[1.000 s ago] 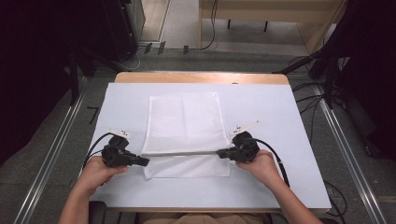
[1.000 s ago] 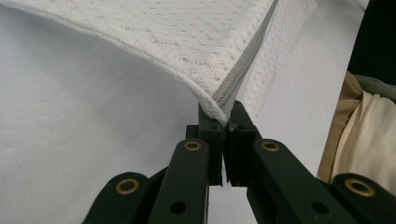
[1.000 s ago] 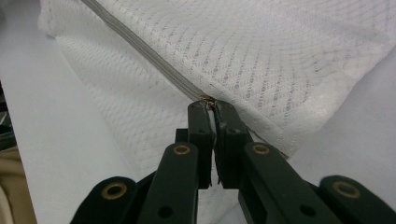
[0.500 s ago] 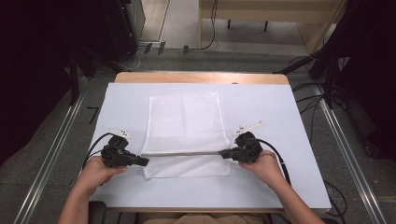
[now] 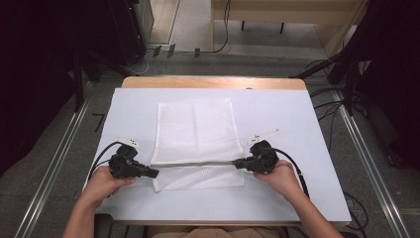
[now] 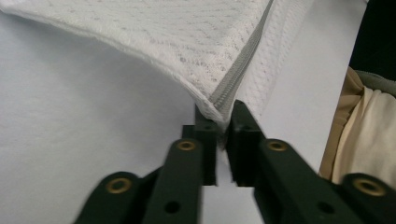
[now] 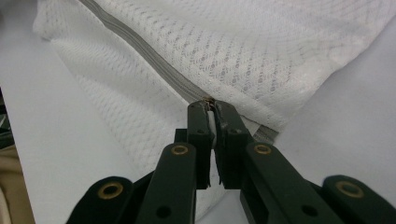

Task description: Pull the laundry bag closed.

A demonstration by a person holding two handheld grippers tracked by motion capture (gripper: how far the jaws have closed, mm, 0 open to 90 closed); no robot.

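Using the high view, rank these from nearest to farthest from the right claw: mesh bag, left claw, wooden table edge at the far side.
1. mesh bag, clamped at its zipper end in the right claw.
2. left claw, across the bag at its other end.
3. wooden table edge, far side.

A: Clearance check. The white mesh bag [image 5: 195, 134] covers the centre of the table [image 5: 297, 124], from mid-depth to the near part.
B: Left and right strips?
A: Bare sheet on both sides of the bag; far strip bare too. Near edge is occupied by the left gripper [image 5: 148, 173] and right gripper [image 5: 238, 163], each clamped on an end of the grey zipper [image 5: 198, 164].
B: Between them?
A: The taut zipper line bars passage across.
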